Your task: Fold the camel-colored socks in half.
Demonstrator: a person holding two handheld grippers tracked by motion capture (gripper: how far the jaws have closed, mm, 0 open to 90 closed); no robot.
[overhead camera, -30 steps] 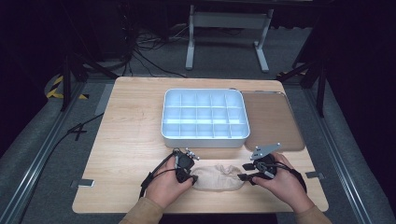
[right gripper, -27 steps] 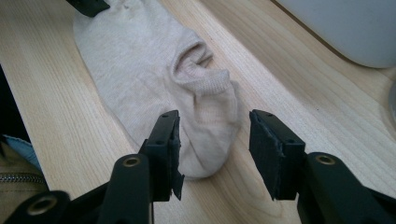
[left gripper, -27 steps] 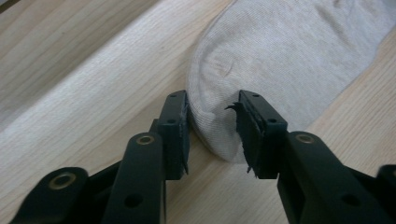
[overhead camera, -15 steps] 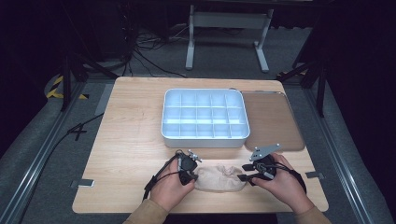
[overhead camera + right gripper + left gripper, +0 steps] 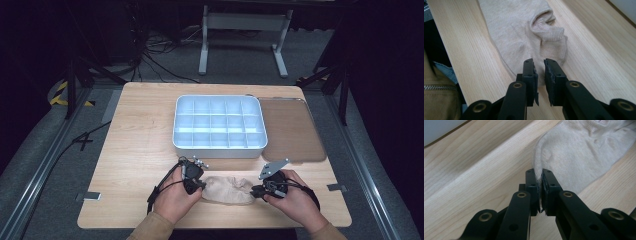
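Observation:
A beige sock (image 5: 227, 189) lies flat near the table's front edge, between my two grippers. My left gripper (image 5: 202, 186) is at its left end. In the left gripper view the jaws (image 5: 541, 176) are pinched shut on a raised fold of the sock (image 5: 579, 152). My right gripper (image 5: 256, 190) is at the sock's right end. In the right gripper view its jaws (image 5: 539, 65) stand a narrow gap apart over the edge of the sock (image 5: 524, 30), near the cuff opening, with no fabric clamped between them.
A white tray with several compartments (image 5: 218, 148) stands in the middle of the wooden table (image 5: 140, 150), just beyond the sock. A brown flat lid (image 5: 290, 130) lies to its right. The person's hands and sleeves come in at the front edge.
Both hands have shifted only slightly around the sock. The sock stays in the same spot between the grippers.

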